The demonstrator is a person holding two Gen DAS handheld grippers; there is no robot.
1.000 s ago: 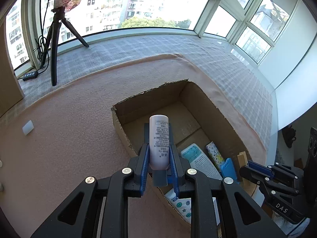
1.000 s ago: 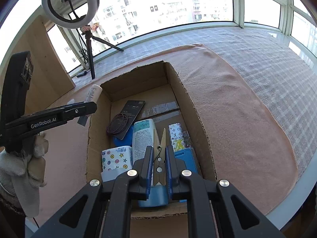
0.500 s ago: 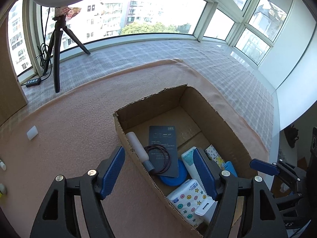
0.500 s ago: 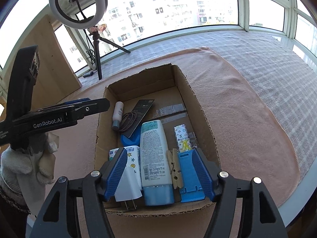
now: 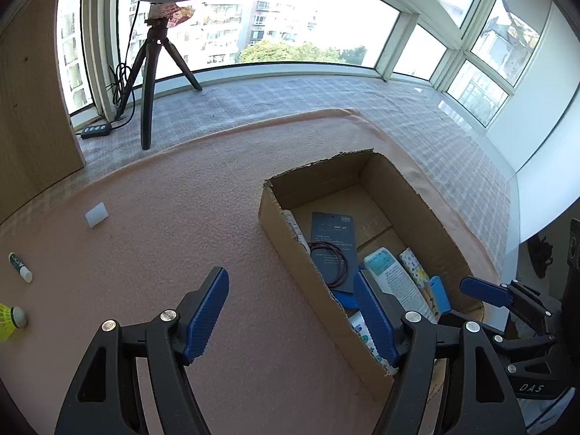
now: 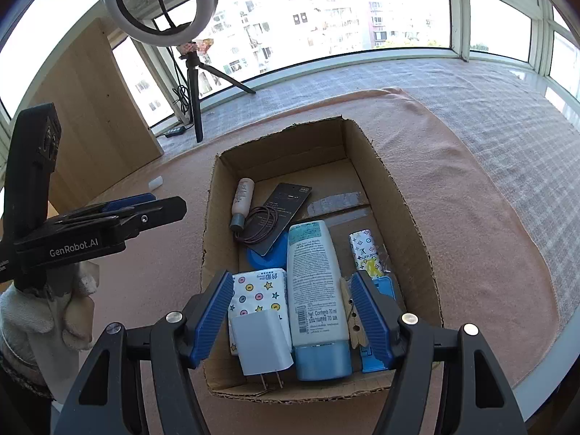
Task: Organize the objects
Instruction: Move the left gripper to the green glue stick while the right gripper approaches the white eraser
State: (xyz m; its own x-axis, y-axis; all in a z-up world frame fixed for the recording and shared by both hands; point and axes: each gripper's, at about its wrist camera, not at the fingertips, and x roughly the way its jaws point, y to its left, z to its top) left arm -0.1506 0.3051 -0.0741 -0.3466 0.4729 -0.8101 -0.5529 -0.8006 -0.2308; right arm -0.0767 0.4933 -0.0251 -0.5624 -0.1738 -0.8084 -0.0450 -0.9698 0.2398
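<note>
An open cardboard box (image 6: 395,195) sits on the pink mat. Inside lie a small pale bottle (image 6: 242,201), a dark card (image 6: 286,206) with a cord loop, a white lotion tube (image 6: 313,282), a tissue pack (image 6: 259,290), a white charger plug (image 6: 261,340), a wooden clothespin (image 6: 351,311) and a patterned tube (image 6: 364,250). My right gripper (image 6: 291,290) hangs open above the box's near end, holding nothing. My left gripper (image 5: 290,290) is open and empty over the mat, just left of the box wall (image 5: 290,243).
On the mat to the left lie a white block (image 5: 96,214), a small lip-balm stick (image 5: 20,266) and a yellow shuttlecock (image 5: 9,320). A ring light on a tripod (image 5: 148,83) stands by the window, beside a wooden panel (image 5: 32,101). A gloved hand (image 6: 43,311) holds the left gripper.
Both grippers opened. The left let the small bottle go into the box, then moved left over the mat. The right released the clothespin, which now lies beside the lotion tube.
</note>
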